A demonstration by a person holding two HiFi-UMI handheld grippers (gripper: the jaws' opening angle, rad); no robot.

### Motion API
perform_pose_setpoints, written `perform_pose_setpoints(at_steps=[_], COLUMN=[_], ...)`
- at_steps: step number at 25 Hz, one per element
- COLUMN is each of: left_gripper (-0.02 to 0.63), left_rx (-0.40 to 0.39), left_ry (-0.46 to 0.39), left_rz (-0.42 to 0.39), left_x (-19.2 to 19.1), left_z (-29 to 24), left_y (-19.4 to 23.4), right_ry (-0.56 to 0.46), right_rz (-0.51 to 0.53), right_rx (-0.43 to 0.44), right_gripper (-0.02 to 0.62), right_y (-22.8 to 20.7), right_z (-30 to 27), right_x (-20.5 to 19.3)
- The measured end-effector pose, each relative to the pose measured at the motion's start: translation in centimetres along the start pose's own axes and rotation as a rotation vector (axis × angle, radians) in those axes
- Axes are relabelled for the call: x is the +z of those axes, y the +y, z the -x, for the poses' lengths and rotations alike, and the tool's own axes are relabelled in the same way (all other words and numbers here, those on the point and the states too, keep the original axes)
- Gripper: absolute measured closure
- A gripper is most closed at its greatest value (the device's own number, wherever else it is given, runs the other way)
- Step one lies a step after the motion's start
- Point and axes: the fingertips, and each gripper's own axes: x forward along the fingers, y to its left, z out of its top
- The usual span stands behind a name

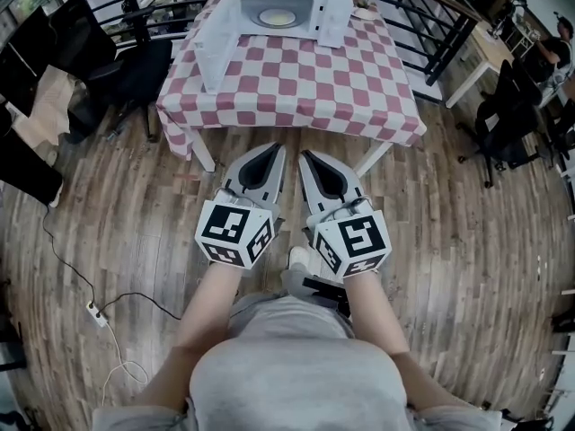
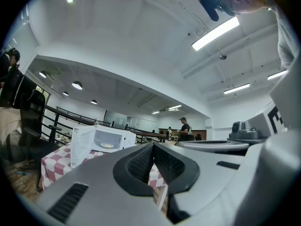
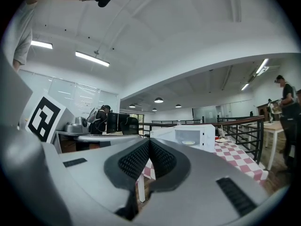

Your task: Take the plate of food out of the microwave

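The white microwave stands at the far end of a table with a red-and-white checked cloth. Its door is swung open to the left. Inside it lies a pale plate of food, also visible in the left gripper view and the right gripper view. My left gripper and right gripper are side by side over the wooden floor, short of the table's near edge and pointing level at it. Both are shut with nothing between their jaws.
A small dish sits on the table to the right of the microwave. Black office chairs and a dark railing flank the table. A white cable with a power strip lies on the floor at the left. More chairs stand at the right.
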Motion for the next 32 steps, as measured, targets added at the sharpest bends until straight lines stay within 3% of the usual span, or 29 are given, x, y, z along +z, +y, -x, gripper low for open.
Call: perform_pose_setpoints(at_steps=[6,23,32], left_gripper=[0.603,0.603,0.603], left_rx=[0.059,0.131,0.163], left_ry=[-0.019,-0.044,-0.038], left_rz=[0.013,0.020,0.022], left_x=[0.4,0.3,-0.4], left_z=[-3.4,-13.2,-16.3], left_y=[1.8,3.6,4.7], right_ry=[-0.013,-0.017,-0.012], right_rz=[-0.003,0.030,0.020], right_rx=[0.044,0.134,0.140], right_gripper=[0.571,0.571,0.571], right_y=[-2.8,-11.2,-14.6], right_z=[-3.0,-8.6,-10.8], right_x=[0.4,0.4,-0.2])
